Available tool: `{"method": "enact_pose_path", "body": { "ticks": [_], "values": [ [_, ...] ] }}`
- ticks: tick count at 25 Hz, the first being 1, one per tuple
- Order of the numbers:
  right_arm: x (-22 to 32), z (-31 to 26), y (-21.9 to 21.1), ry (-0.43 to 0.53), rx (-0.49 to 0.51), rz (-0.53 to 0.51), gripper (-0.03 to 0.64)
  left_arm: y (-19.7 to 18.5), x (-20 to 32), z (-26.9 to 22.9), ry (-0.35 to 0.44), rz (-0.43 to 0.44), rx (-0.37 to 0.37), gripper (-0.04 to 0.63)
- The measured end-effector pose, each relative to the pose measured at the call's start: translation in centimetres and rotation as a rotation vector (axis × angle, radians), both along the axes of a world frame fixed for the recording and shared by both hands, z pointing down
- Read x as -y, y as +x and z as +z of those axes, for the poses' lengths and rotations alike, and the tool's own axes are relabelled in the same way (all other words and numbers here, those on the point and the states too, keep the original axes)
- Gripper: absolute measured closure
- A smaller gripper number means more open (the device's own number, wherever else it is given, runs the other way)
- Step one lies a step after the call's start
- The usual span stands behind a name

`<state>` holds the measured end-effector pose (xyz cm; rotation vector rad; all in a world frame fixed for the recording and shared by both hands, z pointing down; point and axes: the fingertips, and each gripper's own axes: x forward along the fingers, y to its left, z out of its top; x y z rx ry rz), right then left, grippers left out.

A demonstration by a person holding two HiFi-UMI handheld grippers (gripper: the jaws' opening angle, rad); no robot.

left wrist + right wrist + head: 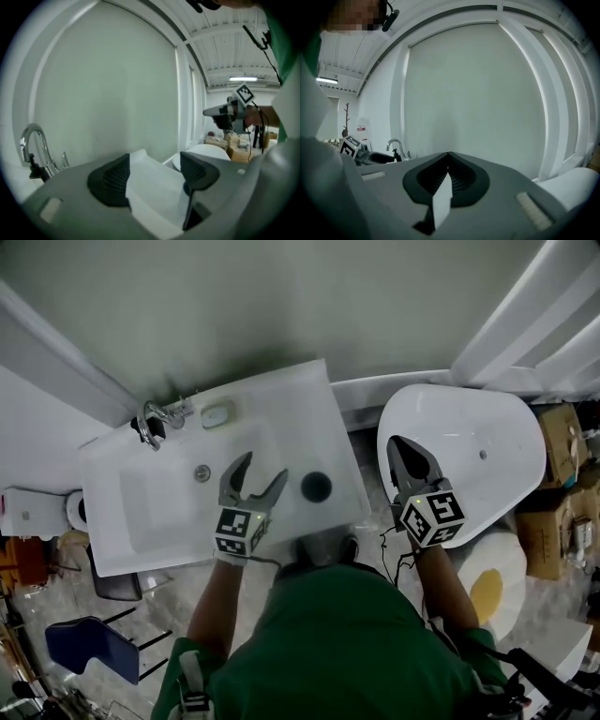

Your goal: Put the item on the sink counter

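While left gripper (267,466) jaws gape above glossy white sink (131,521), right gripper (396,444) jaws meet.

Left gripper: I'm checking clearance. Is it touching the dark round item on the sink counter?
Apart. The head view shows bare white counter between the left gripper and the dark round item.

White sink counter (319,399) below me, chrome faucet (155,420) at its back left, pale oval piece (217,415) beside that, dark round item (316,487) near its right front.
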<state>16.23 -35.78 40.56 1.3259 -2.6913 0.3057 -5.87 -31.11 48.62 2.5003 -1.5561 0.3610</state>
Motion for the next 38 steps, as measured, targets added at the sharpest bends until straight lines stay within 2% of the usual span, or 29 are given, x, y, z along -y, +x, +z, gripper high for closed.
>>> {"method": "enact_pose_path", "body": {
  "ticks": [4,9,13,14,18,25,38],
  "values": [
    [1.0,-2.1,-0.1,0.067,-0.01,-0.029,0.62,-0.6,1.0,-5.2,0.096,-0.088,-0.037,0.338],
    [0.9,-5.4,-0.1,0.194,0.005,-0.069,0.62,-0.4,0.3,-11.2,0.213,-0.183,0.007,0.439],
    [0.6,-6.8,-0.2,0.251,0.008,-0.094,0.62,0.5,-1.1,-14.0,0.28,-0.194,0.011,0.585],
    [0.6,-7.0,-0.2,0.26,0.008,-0.101,0.62,0.7,-1.3,-14.3,0.286,-0.199,0.011,0.597],
    [0.6,-7.6,-0.2,0.282,0.011,-0.127,0.62,0.7,-1.6,-14.3,0.28,-0.232,0.017,0.597],
    [0.8,-7.3,-0.3,0.266,0.025,-0.156,0.62,0.6,-1.9,-13.3,0.251,-0.267,0.016,0.597],
    [0.8,-7.4,-0.3,0.262,0.028,-0.168,0.62,1.2,-1.9,-13.4,0.25,-0.264,0.027,0.597]
  ]
}}
